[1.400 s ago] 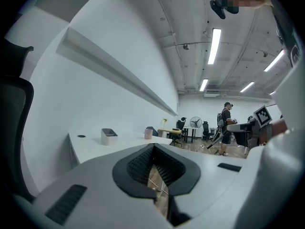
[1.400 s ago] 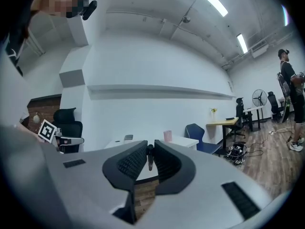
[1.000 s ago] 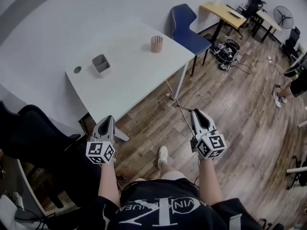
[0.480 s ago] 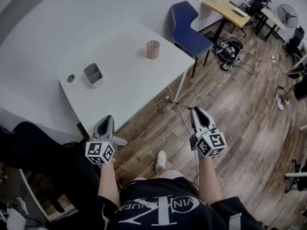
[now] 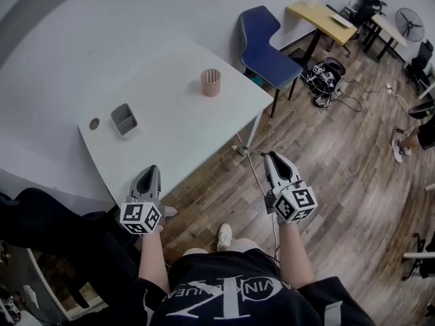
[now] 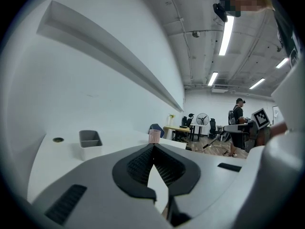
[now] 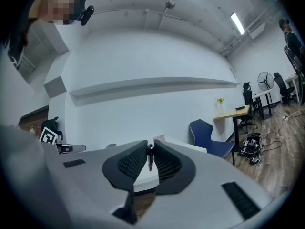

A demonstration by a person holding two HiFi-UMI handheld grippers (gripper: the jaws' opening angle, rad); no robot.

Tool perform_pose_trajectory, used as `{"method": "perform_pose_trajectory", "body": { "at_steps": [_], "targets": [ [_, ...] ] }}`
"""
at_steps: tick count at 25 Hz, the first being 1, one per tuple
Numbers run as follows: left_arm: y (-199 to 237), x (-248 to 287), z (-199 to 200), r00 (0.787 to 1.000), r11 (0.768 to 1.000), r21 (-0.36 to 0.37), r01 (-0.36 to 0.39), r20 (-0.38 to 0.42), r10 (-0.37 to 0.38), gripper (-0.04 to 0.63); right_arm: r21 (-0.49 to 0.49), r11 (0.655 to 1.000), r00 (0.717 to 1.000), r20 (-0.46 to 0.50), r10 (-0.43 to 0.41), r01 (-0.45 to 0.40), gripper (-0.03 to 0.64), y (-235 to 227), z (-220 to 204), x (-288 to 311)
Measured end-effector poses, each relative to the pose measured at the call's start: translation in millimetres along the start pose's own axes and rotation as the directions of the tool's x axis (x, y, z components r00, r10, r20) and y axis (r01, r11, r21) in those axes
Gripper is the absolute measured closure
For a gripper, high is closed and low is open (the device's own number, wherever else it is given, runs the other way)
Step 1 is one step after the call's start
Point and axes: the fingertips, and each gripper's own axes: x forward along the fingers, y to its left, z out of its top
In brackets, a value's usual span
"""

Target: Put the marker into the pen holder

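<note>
My left arm (image 5: 152,255) reaches straight out in front of me. The left gripper (image 5: 150,171) is held flat and points at the table (image 5: 177,131), with its tip at the near edge. Its fingers (image 6: 137,164) are closed, tip to tip, with nothing between them.

On the left side of the table sits a gray box (image 5: 124,119). A pink cup (image 5: 211,82) stands farther right, near the far edge and well apart from the box. Both stand upright.

My right arm (image 5: 293,250) reaches out the same way, side by side with the left one. The right gripper (image 5: 272,157) is held flat over the wood floor (image 5: 333,161), past the right corner of the table. It points up and a bit left, toward the table. Its fingers (image 7: 127,162) are squeezed on the marker (image 7: 150,156). The marker is dark and thin. It stands up between the finger tips, with its round end on top. It is well away from the cup and the box.

A blue chair (image 5: 262,43) stands at the right end of the table.
</note>
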Motion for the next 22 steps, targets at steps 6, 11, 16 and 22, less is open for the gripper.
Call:
{"method": "perform_pose_trajectory", "body": {
  "at_steps": [6, 11, 16, 22],
  "targets": [
    [-8, 35, 10, 1.0, 1.0, -0.005, 0.01, 0.027, -0.01, 0.581, -0.002, 1.0, 1.0, 0.003, 0.029, -0.029, 0.561, -14, 6, 17],
    [-27, 50, 15, 0.997, 0.997, 0.027, 0.072, 0.027, -0.073, 0.581, 0.004, 0.999, 0.999, 0.006, 0.046, -0.046, 0.561, -21, 9, 26],
    [-23, 59, 18, 0.998, 0.999, 0.018, 0.051, 0.03, -0.052, 0.581, 0.002, 0.998, 0.998, 0.006, 0.065, -0.065, 0.561, -21, 12, 38],
    [-11, 84, 21, 0.998, 0.999, 0.012, 0.049, 0.041, -0.049, 0.58, -0.005, 0.998, 0.998, 0.006, 0.067, -0.067, 0.561, -30, 14, 61]
  ]
}}
